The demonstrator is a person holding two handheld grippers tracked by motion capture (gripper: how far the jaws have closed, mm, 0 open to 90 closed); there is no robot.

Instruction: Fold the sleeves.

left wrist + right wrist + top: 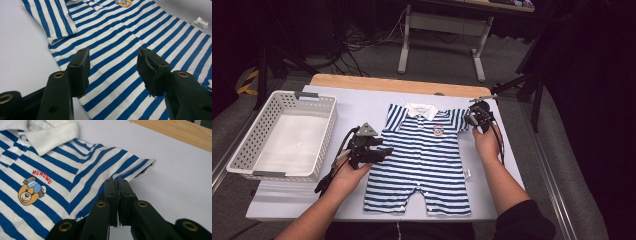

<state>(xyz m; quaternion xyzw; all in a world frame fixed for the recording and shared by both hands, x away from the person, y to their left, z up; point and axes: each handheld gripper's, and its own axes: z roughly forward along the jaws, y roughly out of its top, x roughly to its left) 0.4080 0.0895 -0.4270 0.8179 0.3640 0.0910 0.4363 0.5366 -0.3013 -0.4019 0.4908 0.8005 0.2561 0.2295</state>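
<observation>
Right gripper view has the right gripper [117,195] low in the middle of the frame with its two black jaws pressed flat together, so it's clenched; whether a bit of fabric is caught between them I can't tell, since the jaw tips sit right at the lower edge of the sleeve [130,167]. That sleeve belongs to a blue and white striped baby romper [62,177] that fills the left half of this frame, with a white collar [50,135] at the upper left and a little bear patch [30,191] at centre left under some red lettering. Past the sleeve hem it's just the pale table cover [180,170], and a strip of wooden table edge [185,130] runs across the upper right corner. In the left gripper view the left gripper [112,72] is released, jaws standing well apart low in the frame with the striped fabric showing between them, nothing pinched. A small white care tag [200,24] pokes out at the upper right edge there. From the high view the romper lies spread out flat in the middle of the frame, collar toward the top, one gripper at each side of it, and a white plastic basket [247,145] sits off at centre left, apart from the garment.
</observation>
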